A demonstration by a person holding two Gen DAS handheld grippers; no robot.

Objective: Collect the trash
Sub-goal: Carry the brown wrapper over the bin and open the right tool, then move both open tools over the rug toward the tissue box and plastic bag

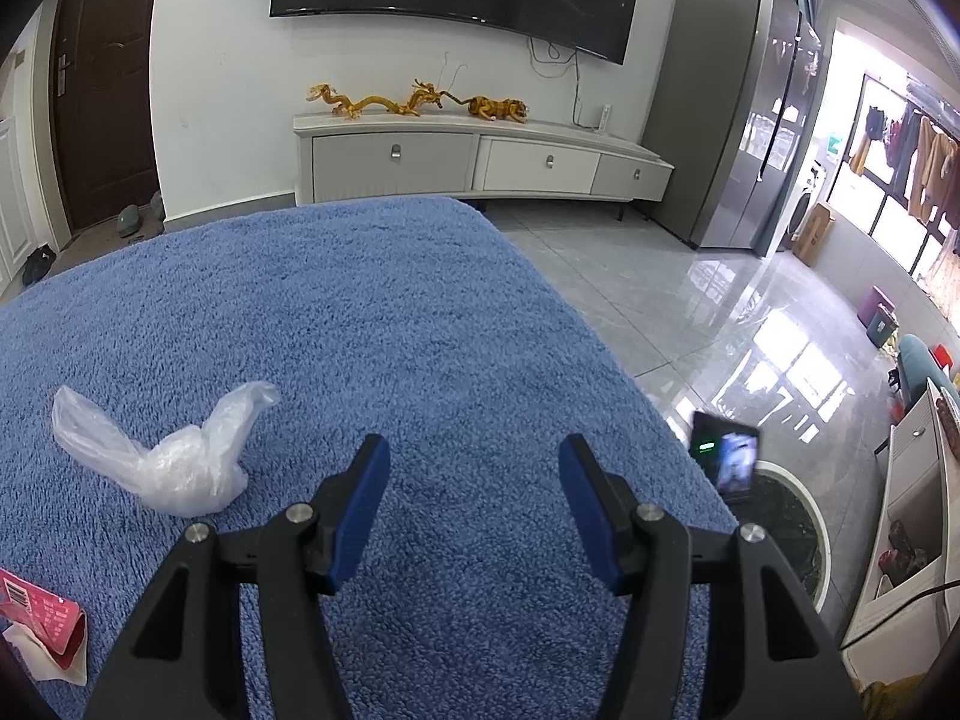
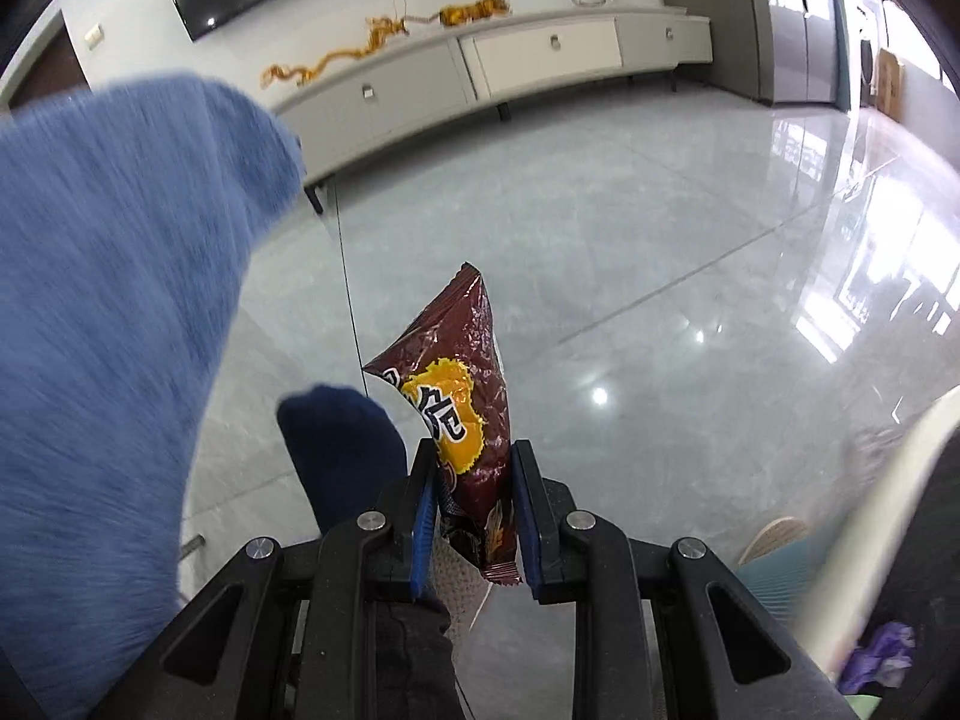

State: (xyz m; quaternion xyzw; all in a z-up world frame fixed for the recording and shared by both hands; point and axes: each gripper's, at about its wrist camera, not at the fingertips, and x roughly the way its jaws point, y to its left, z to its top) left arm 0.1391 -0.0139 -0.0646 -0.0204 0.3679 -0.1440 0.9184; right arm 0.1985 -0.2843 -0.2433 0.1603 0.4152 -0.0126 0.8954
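Observation:
In the right wrist view my right gripper is shut on a dark red and orange snack bag, which sticks out past the blue pads above the tiled floor. In the left wrist view my left gripper hangs open over the blue shaggy cover with nothing between its fingers. A crumpled clear plastic bag lies on the cover to the left of that gripper. A red wrapper on white paper lies at the lower left edge. A round white-rimmed bin with a dark liner stands on the floor at the right.
The blue cover's corner fills the left of the right wrist view, blurred. A person's dark blue sock shows beside the gripper. A small screen device hangs over the bin's edge. A low white cabinet lines the far wall.

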